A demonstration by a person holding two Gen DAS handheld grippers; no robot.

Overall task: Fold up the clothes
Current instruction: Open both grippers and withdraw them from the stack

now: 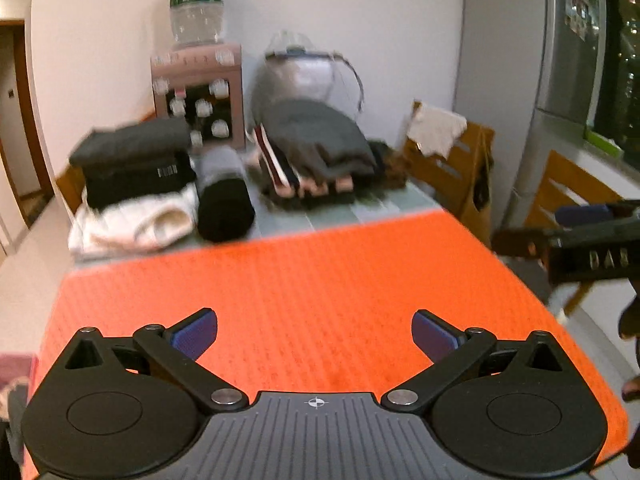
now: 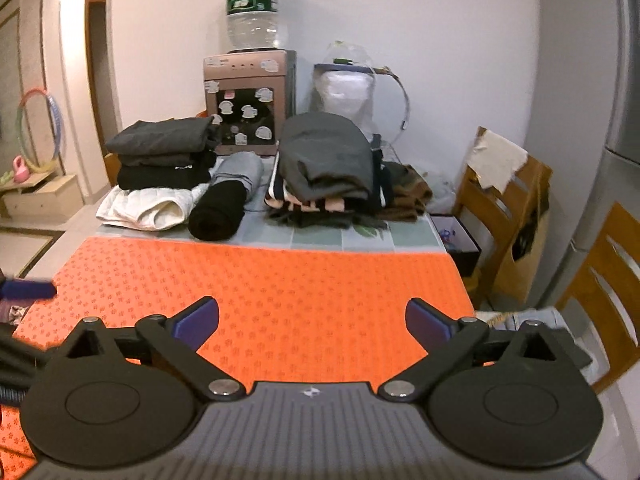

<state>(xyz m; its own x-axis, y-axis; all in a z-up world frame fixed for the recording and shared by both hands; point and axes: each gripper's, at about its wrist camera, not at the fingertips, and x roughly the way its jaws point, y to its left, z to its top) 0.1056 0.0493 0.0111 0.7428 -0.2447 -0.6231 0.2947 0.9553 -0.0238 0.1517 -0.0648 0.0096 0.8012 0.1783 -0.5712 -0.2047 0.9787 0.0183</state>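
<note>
An orange mat [image 1: 312, 280] covers the near part of the table; it also shows in the right wrist view [image 2: 280, 280], with no garment lying on it. My left gripper [image 1: 314, 334] is open and empty above the mat. My right gripper [image 2: 312, 322] is open and empty above the mat too; its body shows at the right edge of the left wrist view [image 1: 588, 256]. Folded dark clothes on a white garment [image 2: 160, 168] sit at the far left. A rolled black and grey garment [image 2: 224, 200] lies beside them. A second pile of clothes [image 2: 324, 168] stands at the far middle.
A water dispenser [image 2: 250, 100] with a bottle stands at the back by the wall. A bagged object [image 2: 348, 88] is behind the second pile. Wooden chairs [image 2: 512, 208] stand right of the table, with a grey fridge [image 2: 616, 120] beyond. A doorway [image 2: 100, 80] is far left.
</note>
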